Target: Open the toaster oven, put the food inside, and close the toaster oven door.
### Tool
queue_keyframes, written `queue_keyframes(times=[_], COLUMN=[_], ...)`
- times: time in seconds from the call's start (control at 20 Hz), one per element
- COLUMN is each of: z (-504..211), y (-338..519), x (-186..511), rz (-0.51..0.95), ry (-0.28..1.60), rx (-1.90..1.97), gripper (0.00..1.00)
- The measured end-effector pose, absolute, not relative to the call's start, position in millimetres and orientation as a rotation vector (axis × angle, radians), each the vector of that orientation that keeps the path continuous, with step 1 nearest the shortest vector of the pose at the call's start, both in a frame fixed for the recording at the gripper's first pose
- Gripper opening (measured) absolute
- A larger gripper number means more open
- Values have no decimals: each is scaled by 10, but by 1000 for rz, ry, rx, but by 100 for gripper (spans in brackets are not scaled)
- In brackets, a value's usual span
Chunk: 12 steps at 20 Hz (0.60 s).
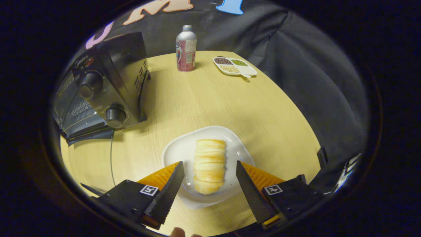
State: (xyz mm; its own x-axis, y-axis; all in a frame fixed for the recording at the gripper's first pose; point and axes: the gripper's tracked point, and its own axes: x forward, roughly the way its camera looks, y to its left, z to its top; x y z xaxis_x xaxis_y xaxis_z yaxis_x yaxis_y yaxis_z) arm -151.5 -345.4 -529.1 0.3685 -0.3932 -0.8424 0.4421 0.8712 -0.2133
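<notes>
Both fingers [177, 171] spread astride pastry [209, 165].

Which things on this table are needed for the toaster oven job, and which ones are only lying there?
Needed: toaster oven, door already open; bread on the white plate; gripper, jaws open either side of the bread.

Lying about: bottle; divided dish of beans.

A bottle [186, 48] with a metal cap stands upright near the far edge of the wooden table [269, 121]. Well apart from it, at the table's far right corner, lies a white divided dish [235, 66] (its compartments hold dark, green and pale bits).
</notes>
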Motion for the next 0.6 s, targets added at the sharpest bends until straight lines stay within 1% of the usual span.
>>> queue_keyframes(times=[0.25, 0.3, 0.6], z=[-5349, -5393, -5381], y=[-3397, -3347, -3323], x=[-1456, -1435, -1400], rz=[-489, -473, -497], ry=[1044, 1037, 1019], rx=[131, 169, 193], gripper=[98, 90, 40])
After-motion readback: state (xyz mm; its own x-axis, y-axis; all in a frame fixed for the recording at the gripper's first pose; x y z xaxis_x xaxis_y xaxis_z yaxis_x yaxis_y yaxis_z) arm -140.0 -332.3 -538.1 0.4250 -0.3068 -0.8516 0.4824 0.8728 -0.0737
